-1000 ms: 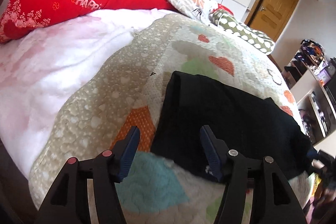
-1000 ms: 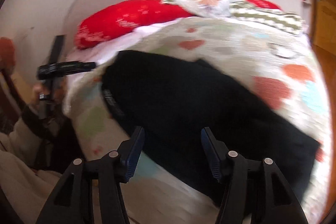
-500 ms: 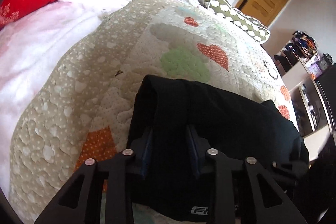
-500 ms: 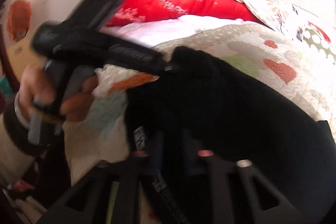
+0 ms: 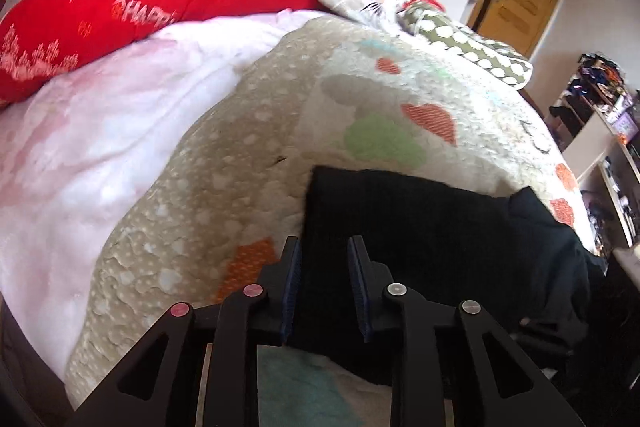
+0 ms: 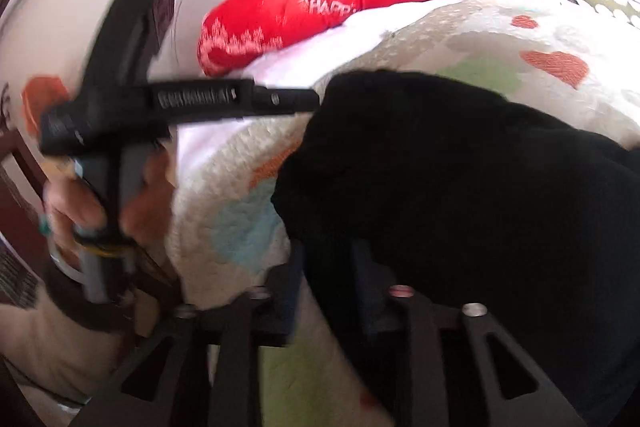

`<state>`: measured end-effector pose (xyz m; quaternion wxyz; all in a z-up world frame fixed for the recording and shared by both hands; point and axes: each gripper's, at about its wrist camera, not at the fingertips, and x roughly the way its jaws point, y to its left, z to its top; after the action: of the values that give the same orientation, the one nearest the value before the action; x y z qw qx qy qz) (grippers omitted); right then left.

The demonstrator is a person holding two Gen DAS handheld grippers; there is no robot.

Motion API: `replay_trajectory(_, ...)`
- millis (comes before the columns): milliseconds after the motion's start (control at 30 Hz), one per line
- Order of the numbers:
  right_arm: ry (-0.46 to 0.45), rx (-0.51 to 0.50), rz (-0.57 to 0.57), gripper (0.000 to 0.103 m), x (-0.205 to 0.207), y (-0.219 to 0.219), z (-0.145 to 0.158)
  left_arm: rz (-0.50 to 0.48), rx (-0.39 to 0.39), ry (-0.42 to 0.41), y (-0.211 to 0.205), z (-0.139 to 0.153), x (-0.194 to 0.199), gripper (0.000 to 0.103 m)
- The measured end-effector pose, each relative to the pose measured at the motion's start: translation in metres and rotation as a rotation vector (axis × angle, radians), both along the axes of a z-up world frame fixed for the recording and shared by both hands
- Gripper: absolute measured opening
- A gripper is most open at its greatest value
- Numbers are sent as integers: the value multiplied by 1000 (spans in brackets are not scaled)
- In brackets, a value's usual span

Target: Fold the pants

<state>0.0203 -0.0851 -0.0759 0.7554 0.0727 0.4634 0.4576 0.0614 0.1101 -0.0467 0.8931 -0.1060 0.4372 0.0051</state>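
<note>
Since a second ago both the left gripper (image 5: 323, 281) and right gripper (image 6: 328, 283) have closed on the black pants' (image 5: 432, 227) near edge, lower centre on the quilt (image 5: 248, 147), so lifting the fold looks ready.

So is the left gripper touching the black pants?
Touching. Left wrist view: the left gripper has pants fabric filling the space between its fingers.

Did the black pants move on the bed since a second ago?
Yes. The black pants have their near edge bunched up and lifted between both grippers, while the green patch on the quilt stays put.
</note>
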Motion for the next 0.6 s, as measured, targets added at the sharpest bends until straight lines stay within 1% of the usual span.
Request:
replay_trajectory(33, -19, -4, -22, 43, -3, -13, 9, -10, 3, -15, -7, 3, -2, 28)
replay_trajectory(100, -57, -16, -81, 45, -10, -43, 23, -37, 9, -48, -21, 7, -6, 31)
replay_trajectory(167, -65, -27, -159, 46, -15, -86, 36, -68, 25, -80, -35, 11, -12, 34)
replay_trajectory(200, -69, -36, -197, 46, -19, -107, 42, -81, 29, -85, -39, 9, -15, 38)
replay_trajectory(233, -89, -49, -247, 49, -27, -134, 50, -98, 29, -80, -43, 5, -17, 40)
replay_trajectory(267, -107, -63, -290, 55, -32, -153, 56, -121, 36, -65, -50, -2, -16, 40)
replay_trajectory(333, -145, -120, -427, 62, -43, -204, 65, -145, 56, -36, -59, -14, -13, 40)
replay_trajectory(400, -126, -187, -573, 63, -49, -254, 62, -156, 57, 12, -65, -34, -7, 40)
replay_trajectory(467, -65, -214, -707, 64, -48, -302, 48, -146, 66, 40, -68, -45, -2, 40)
replay_trajectory(500, -44, -226, -754, 62, -46, -319, 42, -136, 76, 43, -68, -48, 1, 40)
replay_trajectory(533, -26, -241, -790, 58, -43, -334, 34, -129, 83, 38, -69, -50, 1, 41)
replay_trajectory(567, -8, -255, -808, 54, -39, -344, 28, -127, 83, 37, -70, -50, 3, 42)
replay_trajectory(600, 1, -265, -807, 53, -35, -348, 23, -127, 83, 39, -70, -49, 3, 43)
